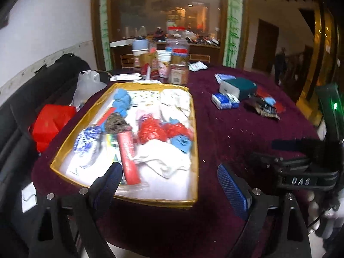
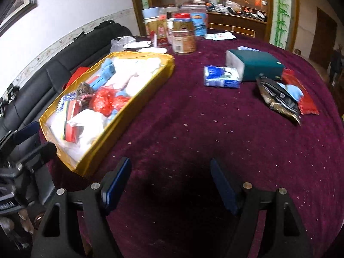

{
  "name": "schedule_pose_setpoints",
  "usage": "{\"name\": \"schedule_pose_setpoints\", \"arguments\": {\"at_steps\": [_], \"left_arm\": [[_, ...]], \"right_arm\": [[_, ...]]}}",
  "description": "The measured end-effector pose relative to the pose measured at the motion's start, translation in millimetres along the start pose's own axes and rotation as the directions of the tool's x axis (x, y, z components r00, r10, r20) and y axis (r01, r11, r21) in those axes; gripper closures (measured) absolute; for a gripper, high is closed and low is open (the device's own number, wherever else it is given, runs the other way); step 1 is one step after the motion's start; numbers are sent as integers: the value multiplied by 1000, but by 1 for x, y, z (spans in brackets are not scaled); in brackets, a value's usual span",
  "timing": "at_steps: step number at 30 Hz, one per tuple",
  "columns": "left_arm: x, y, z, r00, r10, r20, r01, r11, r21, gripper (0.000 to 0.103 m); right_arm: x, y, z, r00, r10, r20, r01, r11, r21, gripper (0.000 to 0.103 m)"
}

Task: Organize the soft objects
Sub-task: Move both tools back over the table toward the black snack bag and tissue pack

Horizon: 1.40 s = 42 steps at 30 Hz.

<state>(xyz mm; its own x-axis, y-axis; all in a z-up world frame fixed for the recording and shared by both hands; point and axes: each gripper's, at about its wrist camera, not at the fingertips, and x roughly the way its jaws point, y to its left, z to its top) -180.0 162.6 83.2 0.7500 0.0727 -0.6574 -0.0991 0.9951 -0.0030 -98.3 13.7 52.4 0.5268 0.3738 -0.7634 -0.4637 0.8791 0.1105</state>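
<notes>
Soft objects, crumpled cloths and bags, heaped in gold-rimmed tray [image 1: 194, 111]; left gripper [image 1: 169, 178], right gripper [image 2: 171, 179] spread, empty; right view adds tissue packs [image 2: 222, 77] on tabletop [image 2: 193, 129].

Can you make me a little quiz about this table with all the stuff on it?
1. True or false: the gold tray sits on a purple cloth.
2. Which lies right beside the teal box? A) a blue tissue pack B) a red tube C) a white cloth
3. Fill in: both the left hand-held gripper and the right hand-held gripper are ____ and hold nothing.

Key: 1 true; 2 A; 3 open.
</notes>
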Motion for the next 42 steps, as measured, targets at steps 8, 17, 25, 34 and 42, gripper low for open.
{"name": "schedule_pose_setpoints", "arguments": {"at_steps": [8,17,25,34,42], "left_arm": [[11,-37,-3,998,40,-45,-36,995,95,11],[21,-65,-2,997,54,-60,-43,985,167,10],[38,-81,-1,994,43,-97,-23,981,193,10],[61,-97,0,989,31,-142,0,977,214,10],[83,-106,-2,979,-2,-202,47,975,216,10]], "right_arm": [[-8,-44,-10,1000,-15,12,14,997,82,26],[-11,-86,-18,999,-30,13,27,986,164,26],[-11,-127,-15,999,-48,18,42,970,239,26],[-2,-172,-11,999,-50,8,44,933,356,26],[4,-201,-1,997,-75,0,68,910,408,26]]}}
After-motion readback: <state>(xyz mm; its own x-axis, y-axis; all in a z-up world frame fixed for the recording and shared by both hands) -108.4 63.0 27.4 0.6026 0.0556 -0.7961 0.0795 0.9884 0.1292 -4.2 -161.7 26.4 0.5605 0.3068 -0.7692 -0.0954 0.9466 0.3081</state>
